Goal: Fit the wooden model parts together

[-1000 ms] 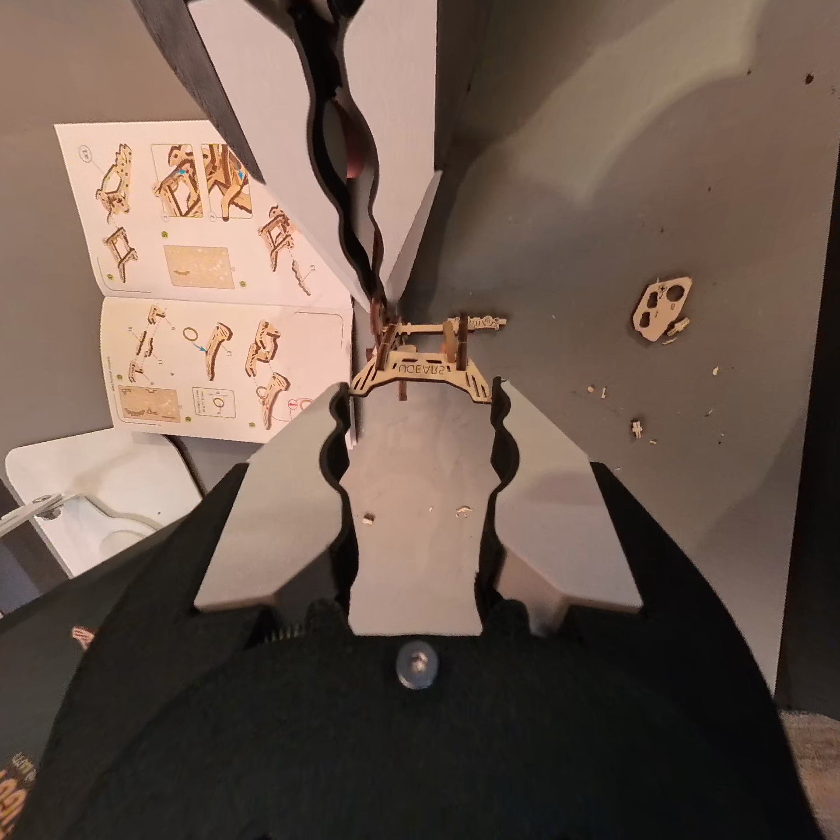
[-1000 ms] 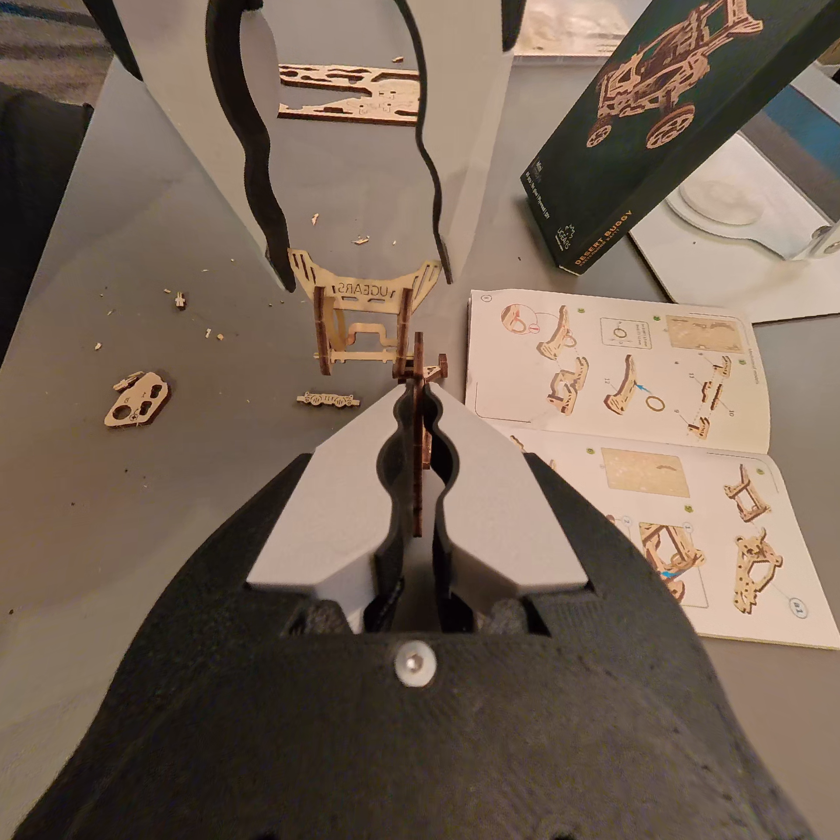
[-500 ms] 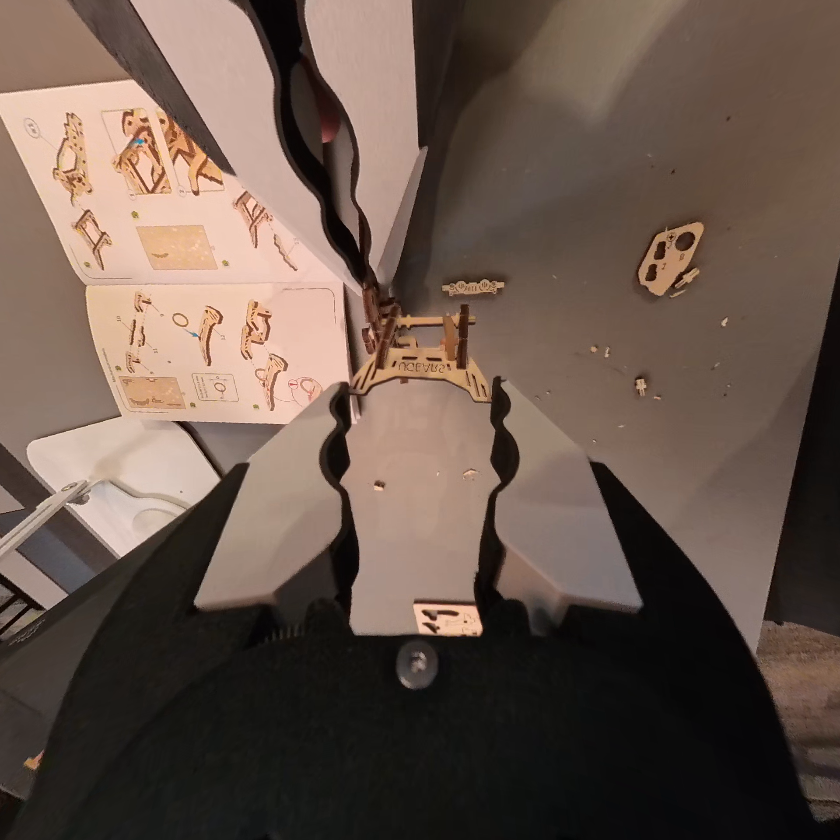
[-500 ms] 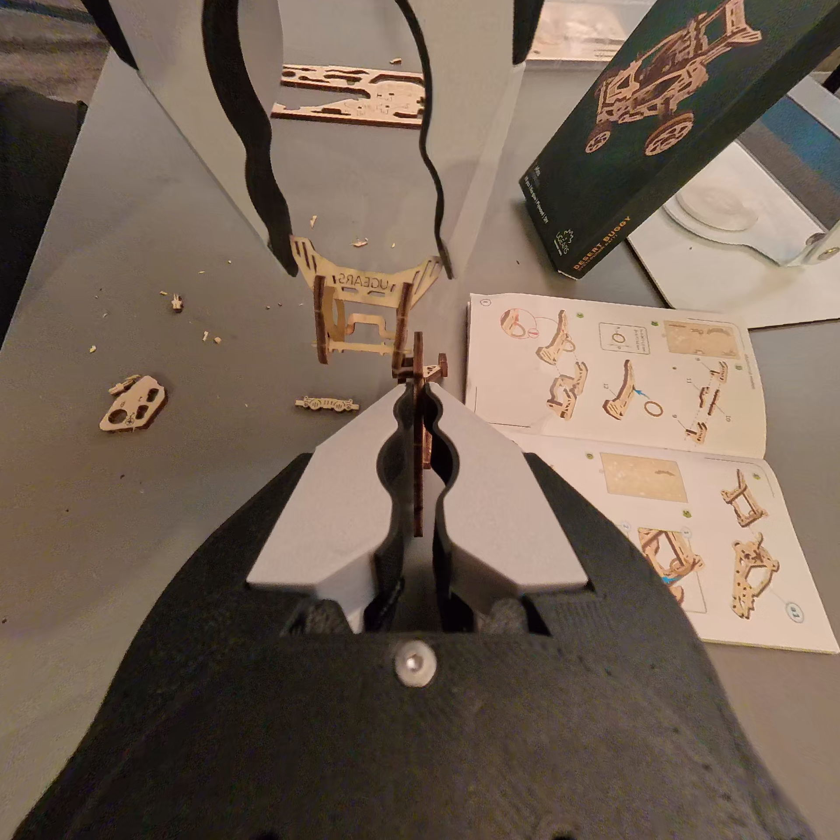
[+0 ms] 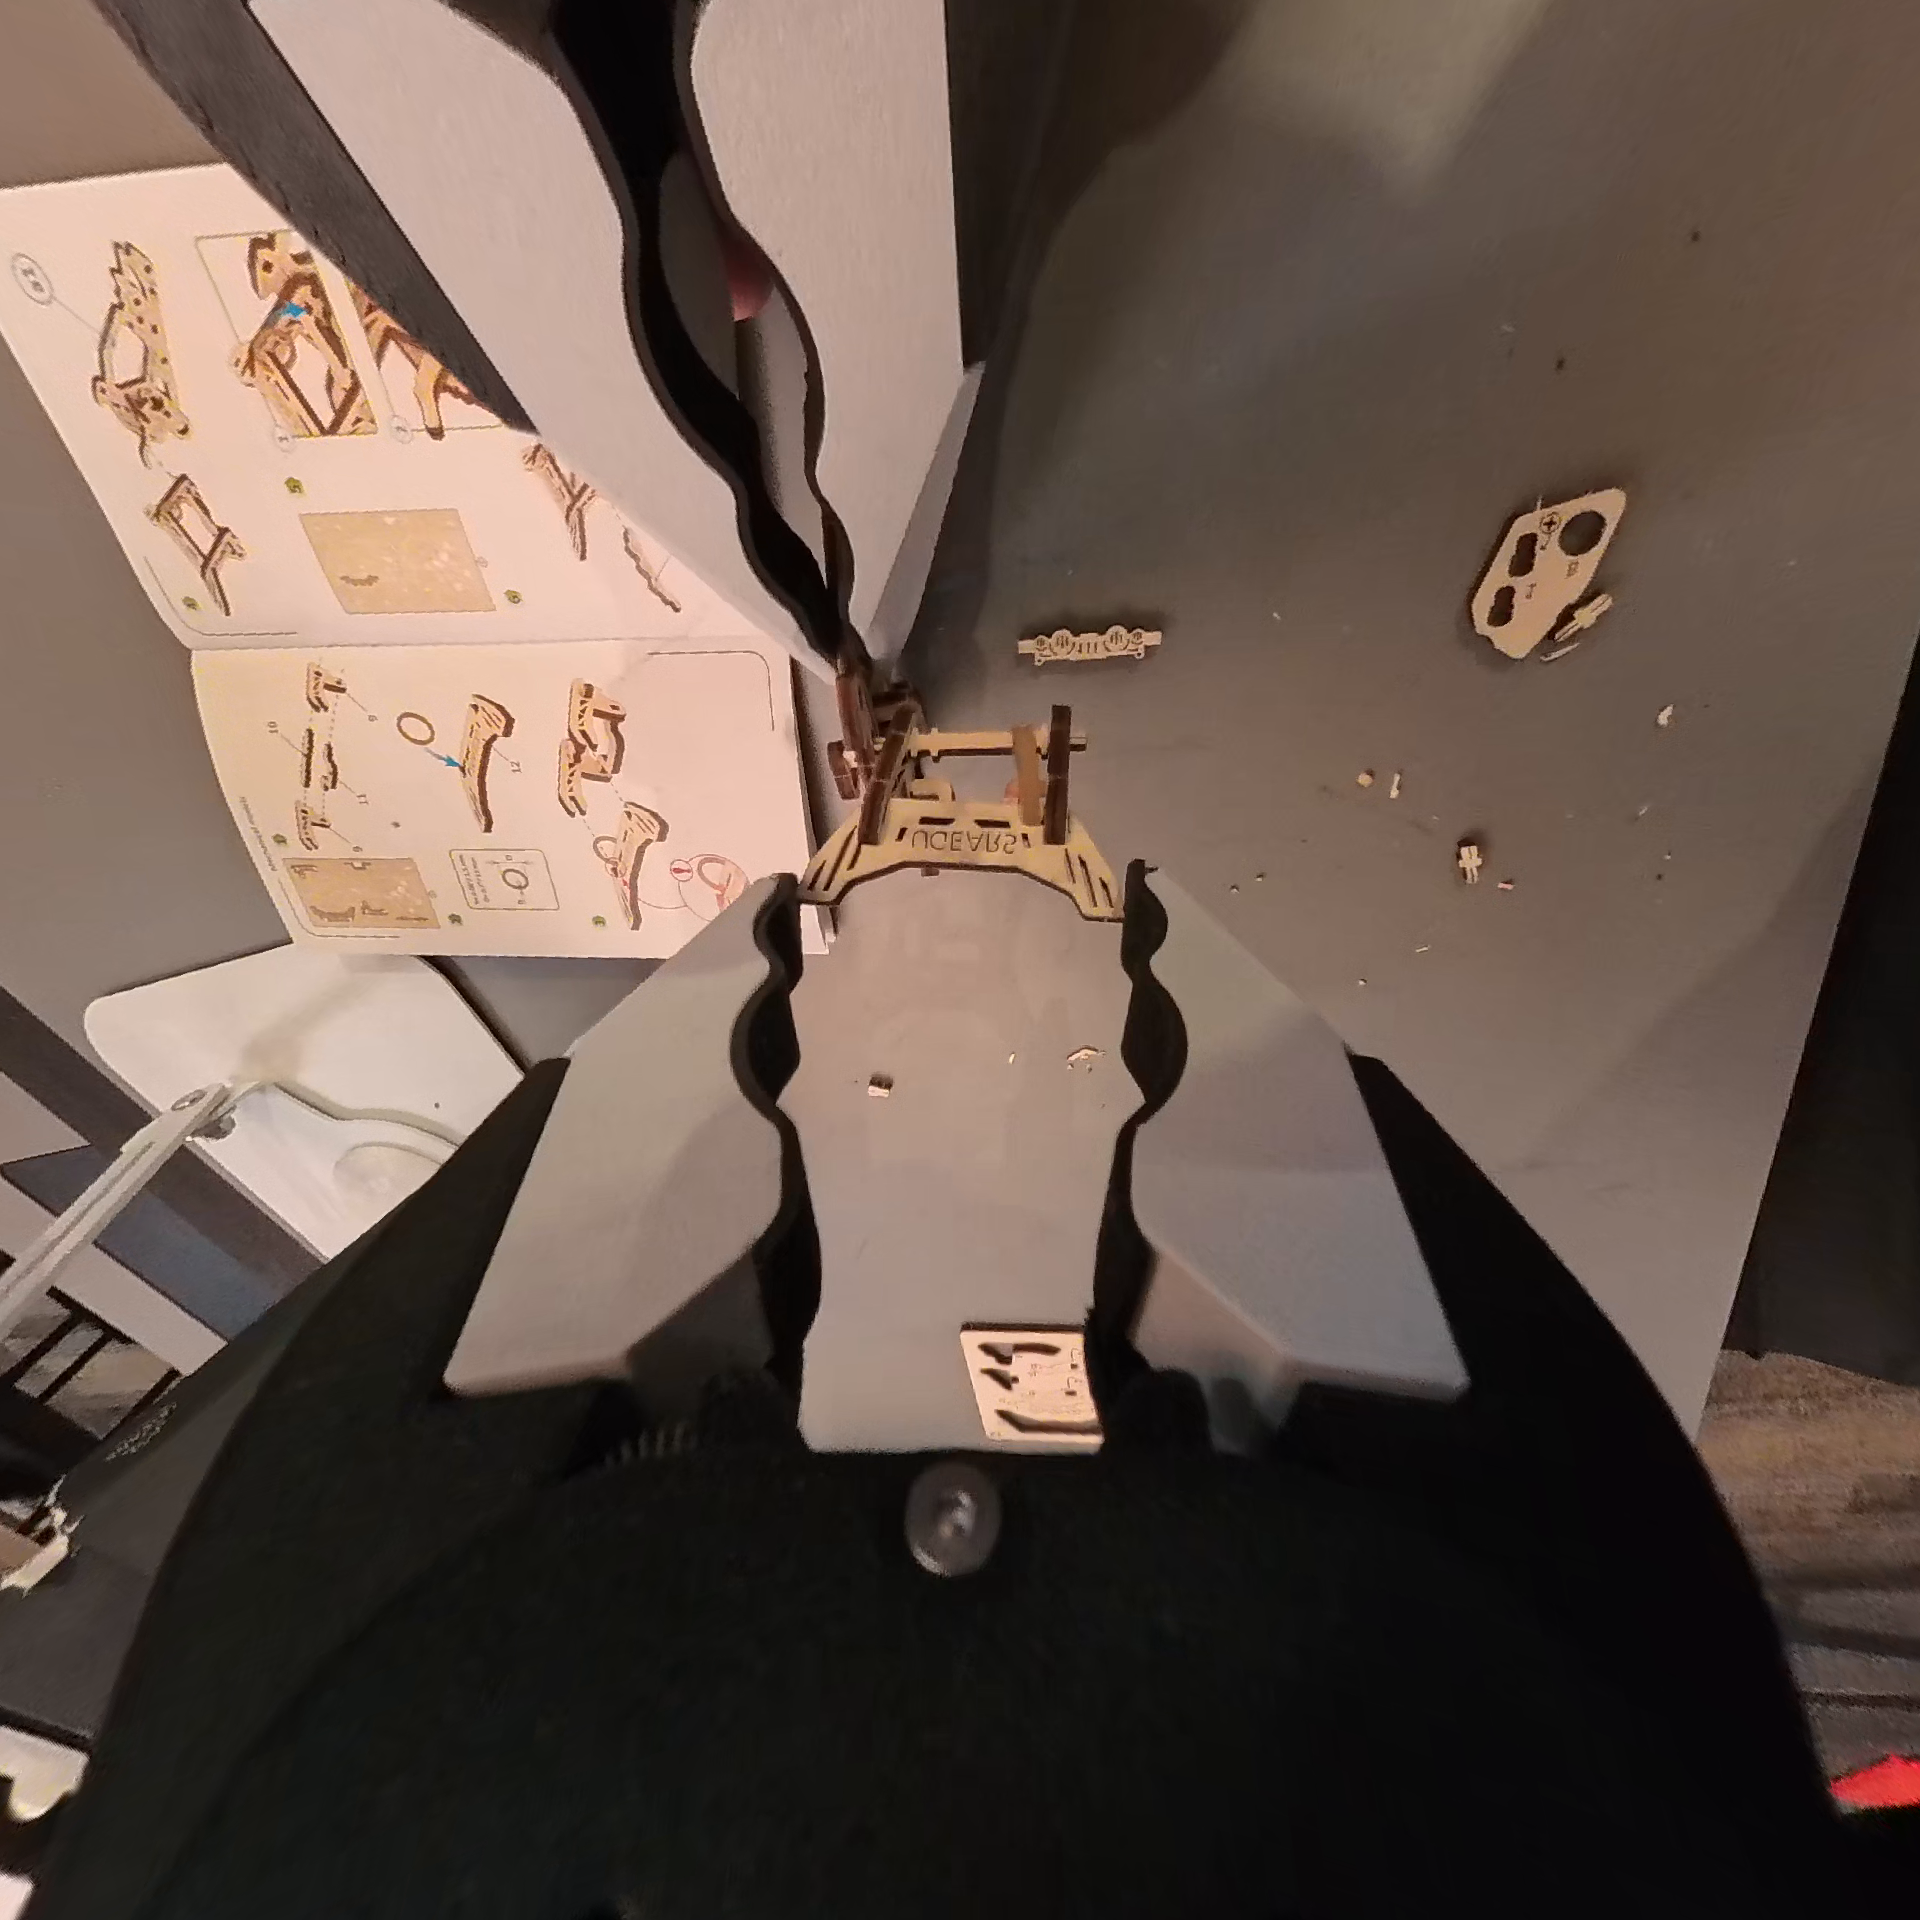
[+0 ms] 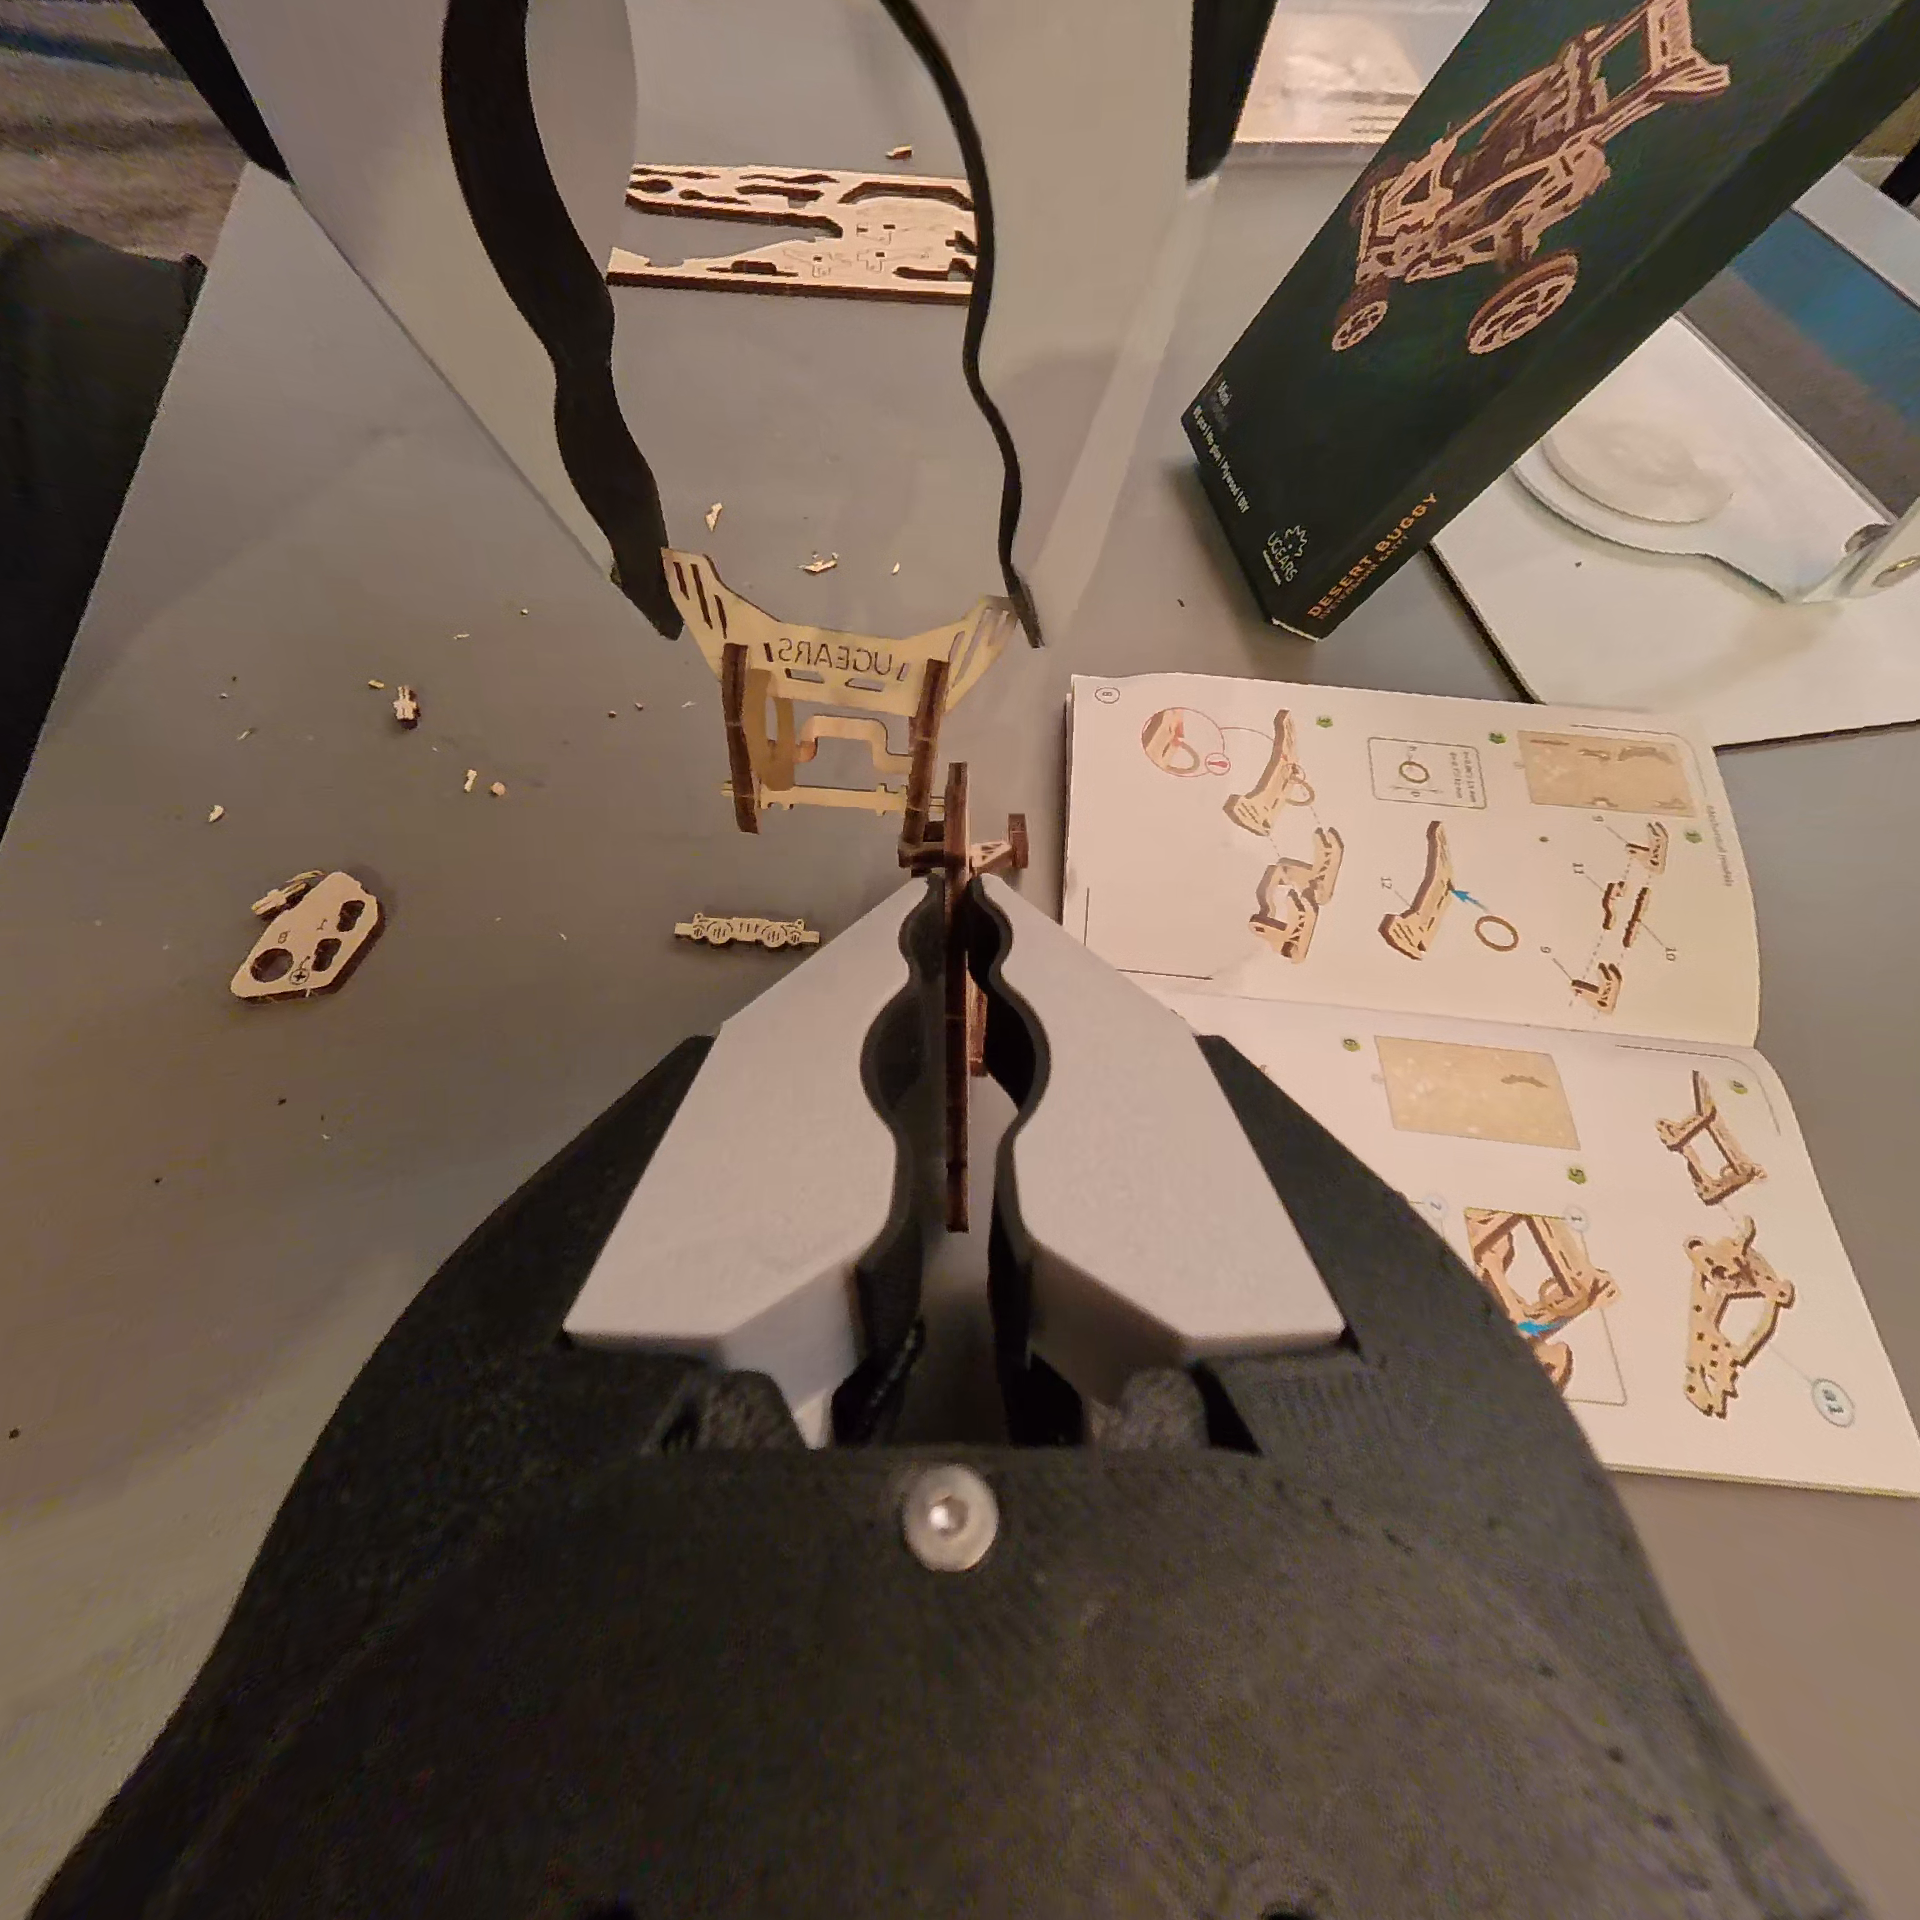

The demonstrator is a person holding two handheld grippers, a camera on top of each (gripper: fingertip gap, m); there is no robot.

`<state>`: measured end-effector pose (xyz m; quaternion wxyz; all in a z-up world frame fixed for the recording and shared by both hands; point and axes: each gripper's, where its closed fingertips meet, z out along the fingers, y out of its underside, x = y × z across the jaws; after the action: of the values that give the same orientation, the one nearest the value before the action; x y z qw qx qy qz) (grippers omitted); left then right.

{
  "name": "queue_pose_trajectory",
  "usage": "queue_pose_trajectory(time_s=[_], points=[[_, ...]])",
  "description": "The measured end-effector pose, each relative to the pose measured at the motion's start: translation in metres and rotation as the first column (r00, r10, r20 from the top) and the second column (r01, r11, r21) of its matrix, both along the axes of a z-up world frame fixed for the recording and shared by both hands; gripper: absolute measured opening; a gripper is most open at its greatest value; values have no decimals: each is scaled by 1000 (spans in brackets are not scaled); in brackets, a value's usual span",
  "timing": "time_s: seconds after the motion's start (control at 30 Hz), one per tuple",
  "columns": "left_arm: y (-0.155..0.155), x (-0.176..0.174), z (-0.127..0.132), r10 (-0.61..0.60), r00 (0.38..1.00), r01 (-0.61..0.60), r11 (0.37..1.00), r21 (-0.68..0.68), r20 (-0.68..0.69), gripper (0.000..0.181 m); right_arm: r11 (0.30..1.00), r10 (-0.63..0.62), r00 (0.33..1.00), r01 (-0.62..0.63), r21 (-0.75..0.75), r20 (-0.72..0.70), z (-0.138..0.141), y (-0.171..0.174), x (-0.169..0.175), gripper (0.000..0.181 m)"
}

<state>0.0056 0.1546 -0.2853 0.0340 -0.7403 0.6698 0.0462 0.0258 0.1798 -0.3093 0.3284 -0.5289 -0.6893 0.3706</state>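
Note:
My left gripper (image 5: 966, 888) is shut on a pale wooden frame (image 5: 966, 842), pinching its two flared ends and holding it just above the grey table (image 5: 1403, 312). My right gripper (image 6: 951, 883) is shut on a thin dark wooden part (image 6: 956, 1039) held on edge. That part's tip meets the frame (image 6: 831, 717) at its side rail. In the left wrist view the right gripper (image 5: 862, 665) comes in from the top. In the right wrist view the left gripper (image 6: 831, 613) comes in from the top.
An open instruction booklet (image 6: 1403, 935) lies beside the frame. A dark model box (image 6: 1507, 312) and a white tray (image 6: 1662, 582) stand beyond it. A punched wooden sheet (image 6: 800, 229), a small strip part (image 6: 743, 930), an oval holed piece (image 6: 307, 935) and wood crumbs lie on the table. The grippers' ends are close to 5 cm from one another.
My left gripper has raised the frame a little, so the small strip part now shows clear beyond it. The right gripper's part has stayed against the frame's side.

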Motion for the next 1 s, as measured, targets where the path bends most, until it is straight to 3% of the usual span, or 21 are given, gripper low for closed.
queue_pose_trajectory(time_s=[0.57,1.0], points=[[2,8,3,24,1000,-24,1000,17,-2,60,999,-18,1000,18,-30,-3,1,1,-1,0],[0,9,2,82,978,-105,988,110,193,60,999,-24,1000,24,-45,-8,2,2,-1,0]])
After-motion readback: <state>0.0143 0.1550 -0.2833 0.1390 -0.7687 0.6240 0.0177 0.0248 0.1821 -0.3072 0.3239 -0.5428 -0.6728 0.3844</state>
